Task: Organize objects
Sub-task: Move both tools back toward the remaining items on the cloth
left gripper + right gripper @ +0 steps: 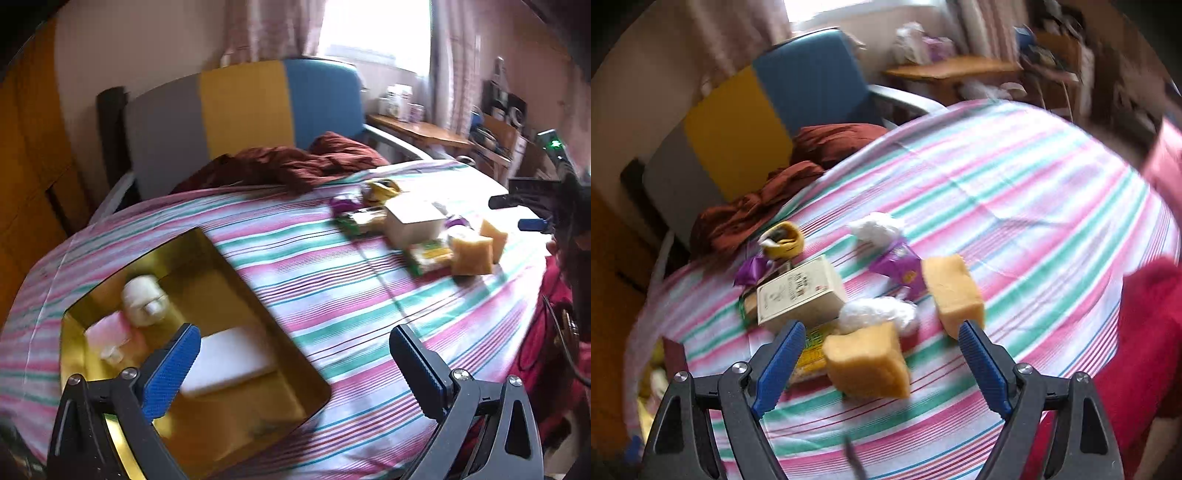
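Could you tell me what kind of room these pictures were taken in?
Probably a lived-in room at home, perhaps a bedroom or sitting room: a striped sheet covers the work surface, an upholstered chair stands behind it, and a curtained window lights a cluttered wooden shelf.

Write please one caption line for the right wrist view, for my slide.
Open right gripper hovers over a yellow sponge among clutter on the striped cloth.

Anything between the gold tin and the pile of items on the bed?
Nothing: only bare striped sheet lies between the tin and the pile, as the left wrist view shows.
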The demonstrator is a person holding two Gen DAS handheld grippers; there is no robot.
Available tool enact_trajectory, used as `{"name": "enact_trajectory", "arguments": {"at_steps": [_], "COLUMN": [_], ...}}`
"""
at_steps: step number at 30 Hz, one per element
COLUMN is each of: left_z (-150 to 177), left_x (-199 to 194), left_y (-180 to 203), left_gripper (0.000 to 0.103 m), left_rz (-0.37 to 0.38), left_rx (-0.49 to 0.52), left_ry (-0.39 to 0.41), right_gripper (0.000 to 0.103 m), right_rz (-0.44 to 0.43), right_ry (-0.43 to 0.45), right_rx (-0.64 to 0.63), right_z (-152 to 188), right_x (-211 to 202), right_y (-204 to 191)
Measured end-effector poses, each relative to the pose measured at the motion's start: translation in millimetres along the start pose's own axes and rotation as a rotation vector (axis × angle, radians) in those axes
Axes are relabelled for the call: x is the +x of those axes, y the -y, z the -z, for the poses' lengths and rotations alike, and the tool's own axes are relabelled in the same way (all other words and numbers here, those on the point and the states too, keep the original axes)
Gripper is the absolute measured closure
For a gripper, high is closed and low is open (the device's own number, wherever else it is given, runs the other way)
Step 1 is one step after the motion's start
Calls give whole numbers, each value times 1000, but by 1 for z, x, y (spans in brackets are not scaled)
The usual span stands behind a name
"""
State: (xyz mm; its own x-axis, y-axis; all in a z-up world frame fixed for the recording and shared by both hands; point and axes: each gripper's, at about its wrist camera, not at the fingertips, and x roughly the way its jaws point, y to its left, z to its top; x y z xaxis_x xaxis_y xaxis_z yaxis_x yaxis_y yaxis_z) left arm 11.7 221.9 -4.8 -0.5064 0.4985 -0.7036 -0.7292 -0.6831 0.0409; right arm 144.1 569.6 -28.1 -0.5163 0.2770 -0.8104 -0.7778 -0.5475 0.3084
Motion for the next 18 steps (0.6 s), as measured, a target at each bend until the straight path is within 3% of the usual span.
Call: {"name": "enact_trajectory", "arguments": {"at_steps": [8,18], "left_z": [-27,-60], "left_x": [28,91], "left_y": [45,113], "left_gripper": [0,3], "left_rz": [76,248], "left_rx": [136,363], "left_ry": [4,-25], "right_gripper": [16,16], "right_rz": [-47,-214], "right_ry": [-66,-69], "right_rx": [28,157], "right_z": [11,10], "right_x": [22,26], "right_y": [7,31]}}
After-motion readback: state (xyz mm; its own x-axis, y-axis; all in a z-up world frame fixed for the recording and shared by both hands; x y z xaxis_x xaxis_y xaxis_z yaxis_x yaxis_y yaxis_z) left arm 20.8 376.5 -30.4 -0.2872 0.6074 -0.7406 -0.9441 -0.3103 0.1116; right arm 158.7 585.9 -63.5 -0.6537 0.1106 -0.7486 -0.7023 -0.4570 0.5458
